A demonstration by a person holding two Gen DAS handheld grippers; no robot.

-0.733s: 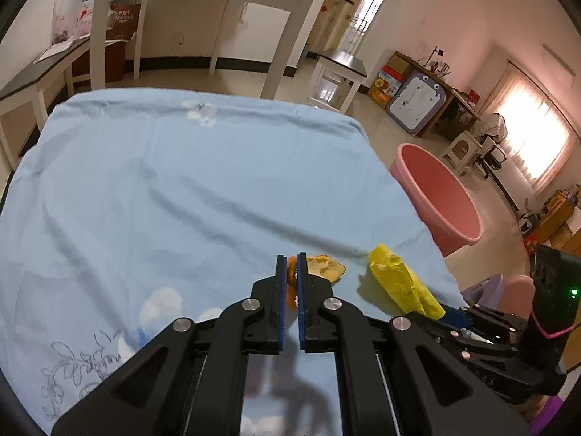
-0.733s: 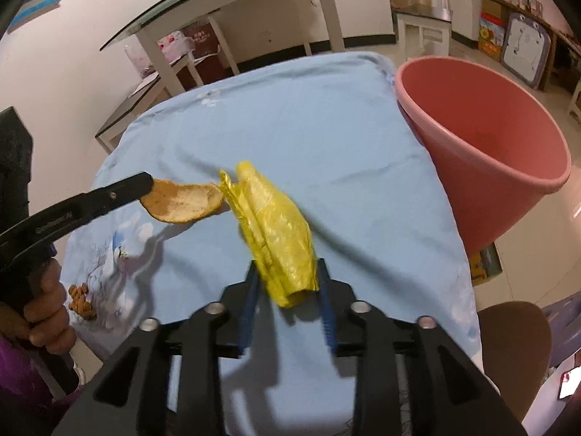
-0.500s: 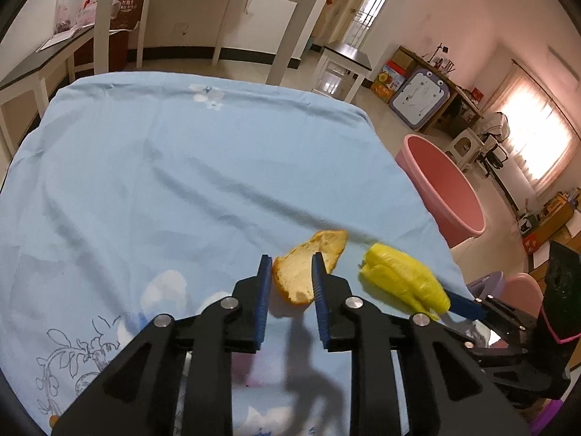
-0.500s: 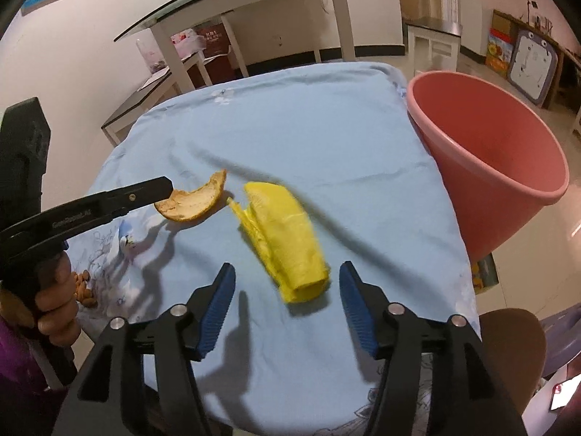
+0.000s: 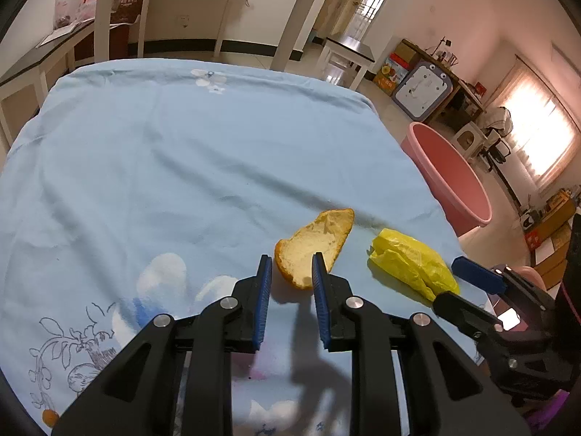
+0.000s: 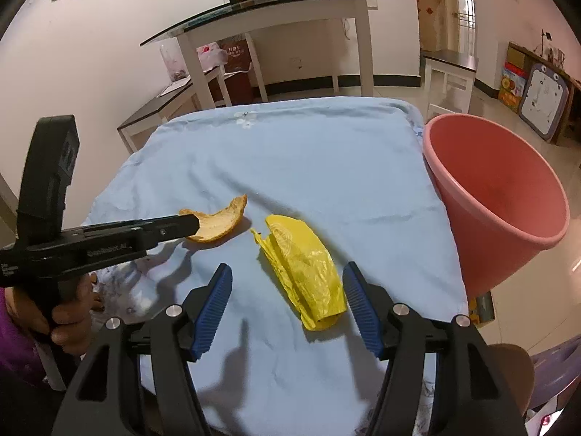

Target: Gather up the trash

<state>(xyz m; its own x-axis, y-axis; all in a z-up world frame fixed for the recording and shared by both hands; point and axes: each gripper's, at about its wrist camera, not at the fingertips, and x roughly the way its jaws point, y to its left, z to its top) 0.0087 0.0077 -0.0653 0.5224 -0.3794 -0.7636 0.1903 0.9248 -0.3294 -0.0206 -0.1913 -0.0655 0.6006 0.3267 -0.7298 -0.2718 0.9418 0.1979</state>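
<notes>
The peel (image 5: 315, 249) and the bag (image 6: 303, 272) lie side by side on the blue cloth (image 5: 181, 167) that covers the surface, both on the side near the pink tub (image 6: 497, 196), which stands just off the cloth's edge. Measured from the tub, the bag is the nearer piece and the peel lies just beyond it.

The left tool (image 5: 290, 283) has its jaws part-way apart around the near end of the peel; the pads do not seem to press it, and the peel rests on the cloth. The peel is a curved shell, orange outside, pale and pithy inside, with its long axis running away from the tool toward the tub.

The right tool (image 6: 287, 309) stands spread wide, one pad on each side of the bag with clear gaps, so nothing is pinched. The bag is thin, crinkled yellow plastic folded into a long bundle, its long axis running roughly along the tool's fingers, its near end between the pads.

Each piece already sits inside a tool's mouth, so closing should be enough to grip. The right tool is nearer the tub. The film will likely crush and may slip.
</notes>
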